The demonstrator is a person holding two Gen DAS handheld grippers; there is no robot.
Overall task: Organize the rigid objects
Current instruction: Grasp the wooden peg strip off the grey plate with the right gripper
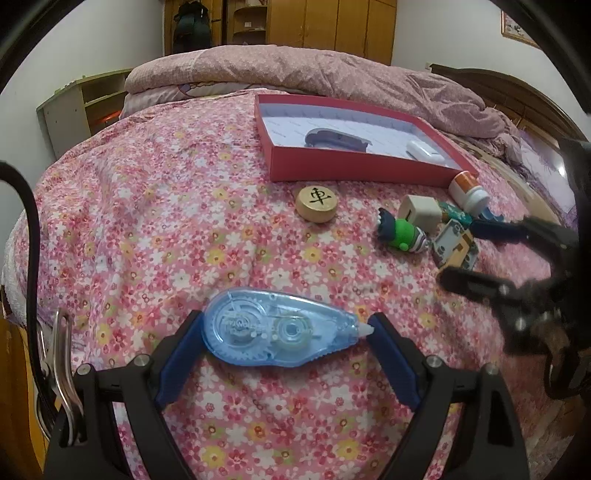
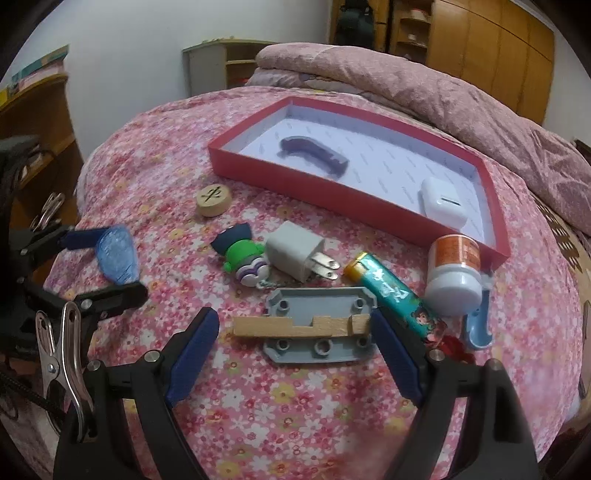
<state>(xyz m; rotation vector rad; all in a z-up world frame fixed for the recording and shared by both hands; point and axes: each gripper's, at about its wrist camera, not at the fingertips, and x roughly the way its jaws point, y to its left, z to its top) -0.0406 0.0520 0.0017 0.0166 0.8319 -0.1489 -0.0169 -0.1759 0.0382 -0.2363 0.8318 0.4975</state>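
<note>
Surface: bed under a pink floral sheet, folded quilt behind.
Room: wooden wardrobe, white walls.
Left gripper: jaws wide, flanking the tape dispenser.
Right gripper: jaws wide, around the wooden block.
Red box: lay beyond both.

The left gripper has a black plastic frame along the bottom of the frame, blue ribbed pads on its jaws and silver screws at the joints. A steel clip and a black cable sit at lower left. The right gripper looks the same: black arms, blue pads, silver screws, a steel clip at lower left.
</note>
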